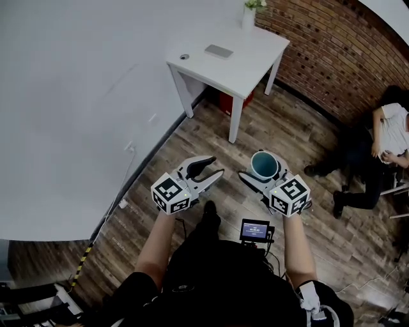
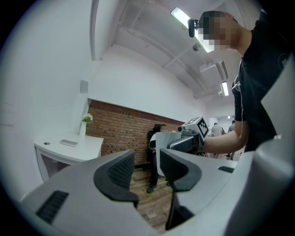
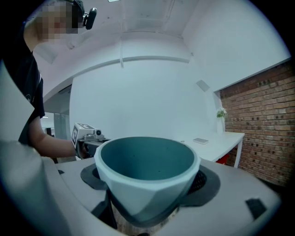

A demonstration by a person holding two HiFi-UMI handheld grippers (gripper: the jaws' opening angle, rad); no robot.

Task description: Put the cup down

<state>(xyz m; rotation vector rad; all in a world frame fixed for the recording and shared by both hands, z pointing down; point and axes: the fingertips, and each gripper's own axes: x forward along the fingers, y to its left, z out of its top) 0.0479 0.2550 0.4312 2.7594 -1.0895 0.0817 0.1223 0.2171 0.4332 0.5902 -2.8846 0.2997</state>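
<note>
A cup (image 1: pixel 265 165), teal inside and pale outside, is held upright in the air above the wooden floor. My right gripper (image 1: pixel 263 171) is shut on it, one pad on each side of its faceted lower body. In the right gripper view the cup (image 3: pixel 147 170) fills the space between the black pads (image 3: pixel 206 180). My left gripper (image 1: pixel 209 168) hangs level to the left of the cup, apart from it and open a little with nothing between its fingers. The left gripper view shows its own jaws (image 2: pixel 146 168) empty, and the cup (image 2: pixel 167 150) beyond them.
A white table (image 1: pixel 246 67) stands ahead by the wall, carrying a flat grey object (image 1: pixel 218 50), a small round item (image 1: pixel 184 57) and a vase (image 1: pixel 248 14). Behind it runs a brick wall (image 1: pixel 332 45). A person (image 1: pixel 383 137) sits at the right.
</note>
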